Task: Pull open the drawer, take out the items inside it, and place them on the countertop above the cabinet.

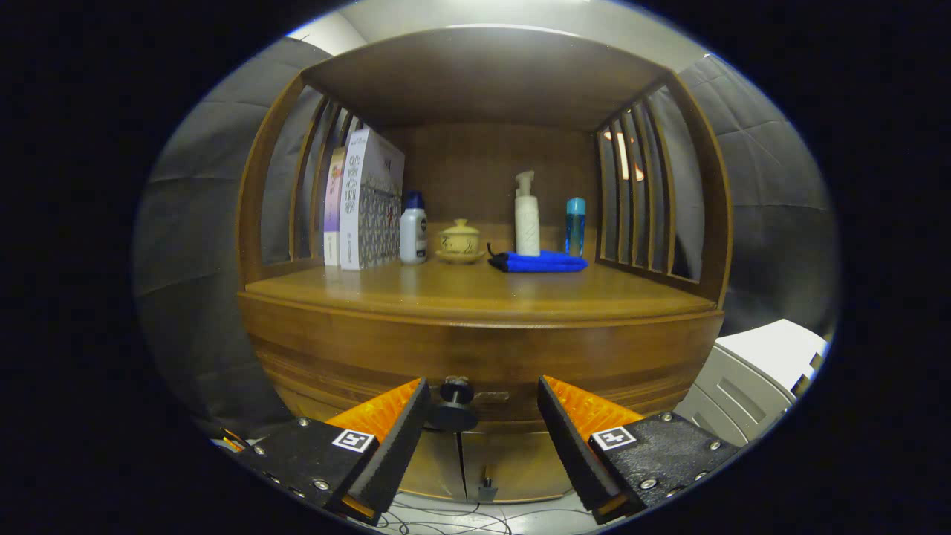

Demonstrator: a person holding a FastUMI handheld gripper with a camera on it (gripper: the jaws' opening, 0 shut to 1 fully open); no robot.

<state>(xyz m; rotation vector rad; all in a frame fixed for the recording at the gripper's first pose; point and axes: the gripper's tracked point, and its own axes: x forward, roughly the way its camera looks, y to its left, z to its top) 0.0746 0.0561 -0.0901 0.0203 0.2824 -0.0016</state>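
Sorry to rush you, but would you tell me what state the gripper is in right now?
Gripper: open, holding nothing; its orange-and-black fingers flank the small black round drawer knob of the brown wooden cabinet without touching it.

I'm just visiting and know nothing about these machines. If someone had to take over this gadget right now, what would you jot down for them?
Gripper: jaws open, one on each side of the drawer knob, not pressing on it.
Drawer: shut, so what lies inside cannot be seen.
Countertop: at its back stand boxes, a white bottle, a small lidded pot, a pump bottle, a blue bottle and a folded blue cloth.
Done: gripper lined up on the knob.
Left: close on the knob, pull the drawer open, lift the items out, set them on the countertop.
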